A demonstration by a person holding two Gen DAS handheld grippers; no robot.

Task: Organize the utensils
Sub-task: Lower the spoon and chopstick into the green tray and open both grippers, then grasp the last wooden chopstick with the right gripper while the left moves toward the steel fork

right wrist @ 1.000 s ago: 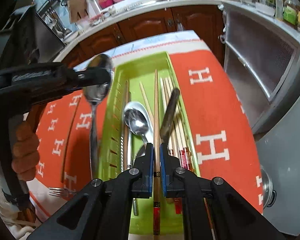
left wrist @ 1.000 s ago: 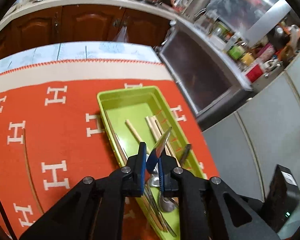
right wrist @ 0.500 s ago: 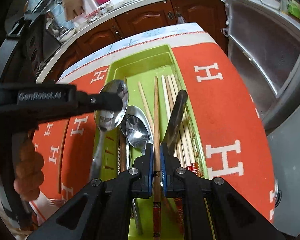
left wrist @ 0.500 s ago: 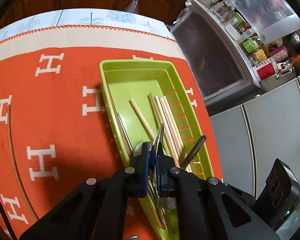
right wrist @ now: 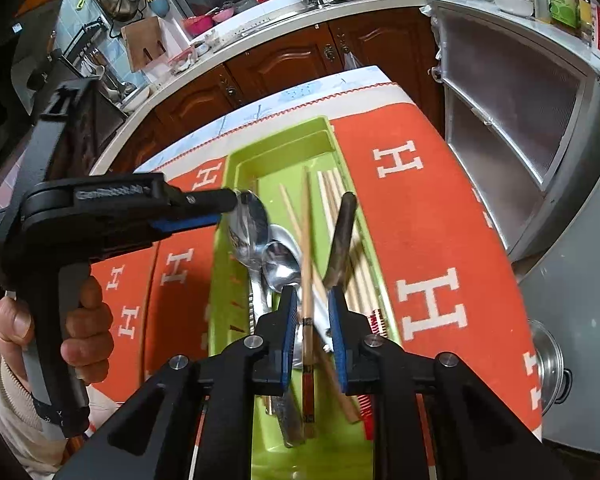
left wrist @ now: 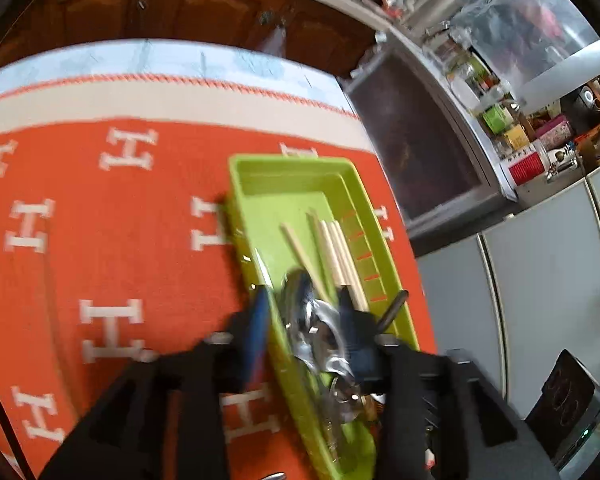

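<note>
Kitchen cabinets ring the orange-clothed bench; over its green tray, my left fingers are opening, spoon released, right fingers opening around a chopstick.

The cloth is bright orange, printed with white H letters, with a cream band and an orange zigzag stitch along its far edge. The tray on it is lime green with small orange marks along its walls. The chopsticks are pale wood, some with red-and-white patterned ends; the spoons are shiny silver. Both grippers are black, with blue pads on the fingers. The cabinets behind are dark reddish-brown wood.
</note>
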